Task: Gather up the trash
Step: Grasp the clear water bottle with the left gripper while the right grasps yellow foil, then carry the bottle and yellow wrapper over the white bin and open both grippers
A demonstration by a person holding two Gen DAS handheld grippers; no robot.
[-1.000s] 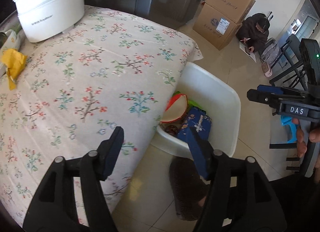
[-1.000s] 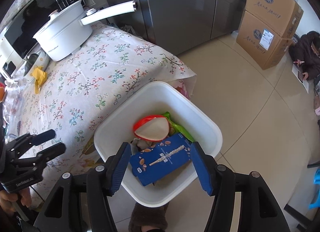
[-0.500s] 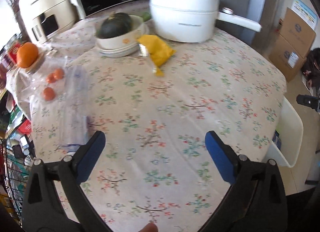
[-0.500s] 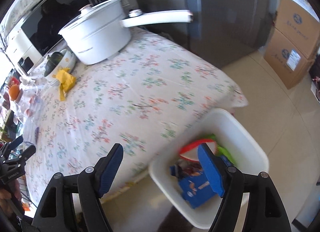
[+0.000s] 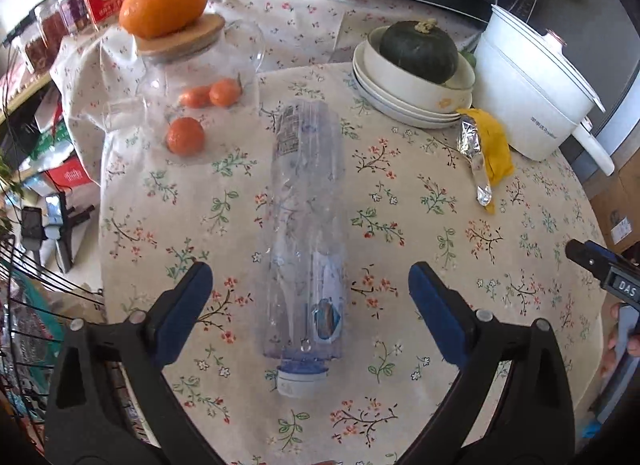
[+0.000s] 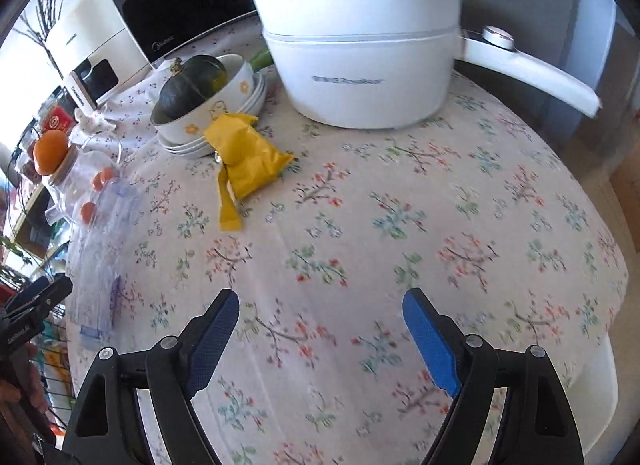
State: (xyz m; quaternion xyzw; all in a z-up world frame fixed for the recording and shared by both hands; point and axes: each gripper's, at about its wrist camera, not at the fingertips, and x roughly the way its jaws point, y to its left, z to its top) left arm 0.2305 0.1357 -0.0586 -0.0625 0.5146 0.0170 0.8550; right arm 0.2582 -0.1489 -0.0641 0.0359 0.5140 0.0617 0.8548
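- Left wrist: we've swung off the bin onto the table; left gripper (image 5: pixel 308 293) is closing, straddling the empty plastic bottle (image 5: pixel 306 233), not pinching. It's light, crushy, slick; we'd grab mid-body.
- Right wrist: right gripper (image 6: pixel 320 329) gapes, empty; yellow wrapper (image 6: pixel 244 157) lies by the bowls (image 6: pixel 240 85).

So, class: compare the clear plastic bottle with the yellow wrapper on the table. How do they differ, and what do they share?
The plastic bottle is see-through and holds its long round shape; the yellow wrapper is opaque, crumpled and flat, silver foil showing inside. The plastic bottle lies between the left gripper's open fingers; the yellow wrapper lies further off, beside the stacked bowls. Both lie loose on the floral tablecloth, looking like trash.
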